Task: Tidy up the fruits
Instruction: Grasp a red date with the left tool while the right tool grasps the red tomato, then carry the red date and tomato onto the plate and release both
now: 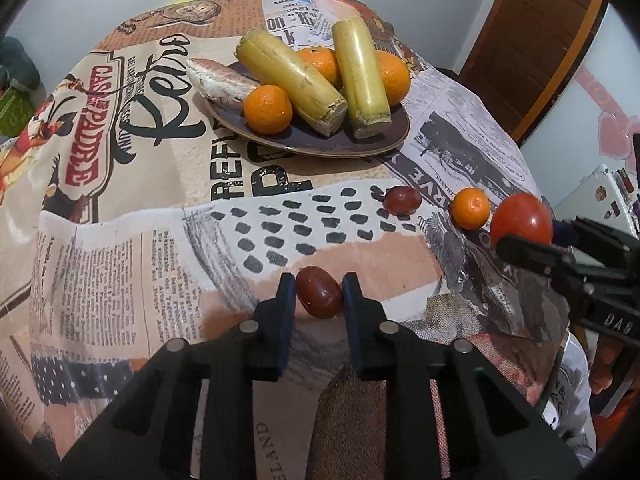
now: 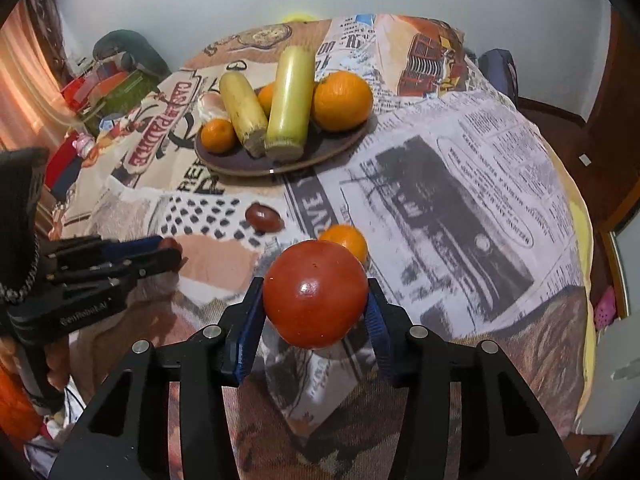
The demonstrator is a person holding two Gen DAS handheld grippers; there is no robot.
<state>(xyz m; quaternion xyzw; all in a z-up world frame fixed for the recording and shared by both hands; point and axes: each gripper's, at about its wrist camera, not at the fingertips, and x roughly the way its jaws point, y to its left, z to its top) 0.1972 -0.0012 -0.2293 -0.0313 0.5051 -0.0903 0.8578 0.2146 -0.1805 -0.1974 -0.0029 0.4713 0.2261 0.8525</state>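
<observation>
The left gripper [image 1: 319,294] is clamped on a small dark red plum [image 1: 319,291], low over the tablecloth [image 1: 120,260]. The right gripper [image 2: 316,300] grips a tomato [image 2: 316,293], lifted clear. The brown plate [image 1: 304,142] lies well ahead of both. Squeezing harder could bruise either fruit; the smooth round plum may slip out between the narrow pads.

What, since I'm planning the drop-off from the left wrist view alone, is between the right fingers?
Observer: A red tomato; the right gripper has its blue fingers pressing it from both sides.
Operator: Anything ahead of it?
Observer: A small orange lies right behind the tomato, in line with the plate.
Operator: My own grip?
Observer: From the side, the left gripper is shut on the dark red fruit; only its tip shows.
</observation>
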